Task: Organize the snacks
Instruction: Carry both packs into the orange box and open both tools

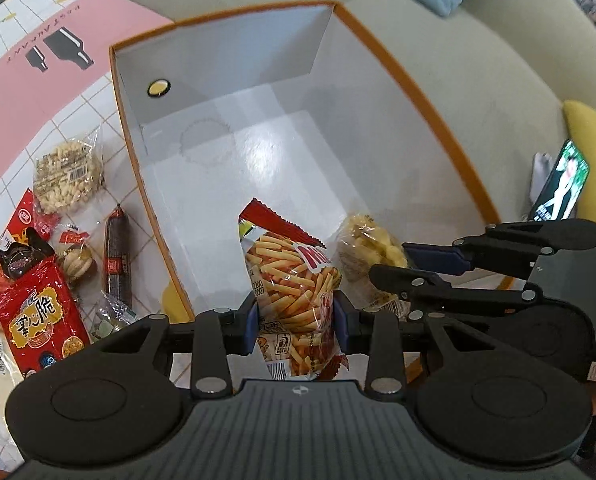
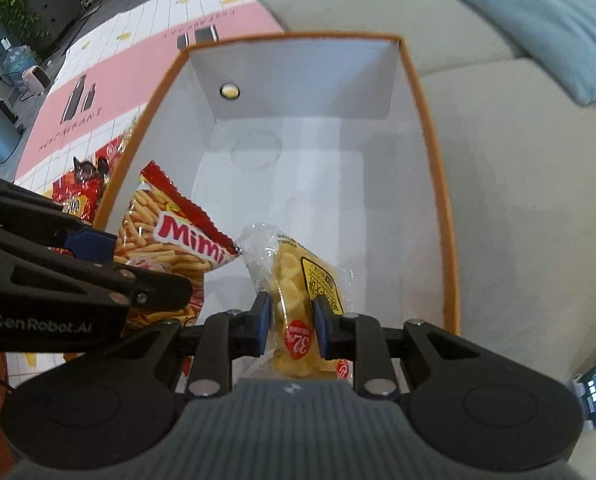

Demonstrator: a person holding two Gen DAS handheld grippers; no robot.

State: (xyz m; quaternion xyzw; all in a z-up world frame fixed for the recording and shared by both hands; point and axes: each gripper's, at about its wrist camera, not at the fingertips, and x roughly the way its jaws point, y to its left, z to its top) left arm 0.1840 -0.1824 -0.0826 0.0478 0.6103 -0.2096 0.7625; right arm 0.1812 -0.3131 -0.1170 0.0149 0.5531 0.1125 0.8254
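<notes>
An open box with an orange rim and white inside stands ahead; it also shows in the right wrist view. My left gripper is shut on a Mimi fries snack bag, held over the box's near end. My right gripper is shut on a clear bag of yellow chips, held over the box beside the Mimi bag. The right gripper and its chips bag also show in the left wrist view. The left gripper shows at the left of the right wrist view; its tips are hidden there.
Left of the box, loose snacks lie on a pink and white tablecloth: a puffed snack bag, a dark sausage stick, a red snack bag. A grey sofa lies beyond; a lit phone leans at right.
</notes>
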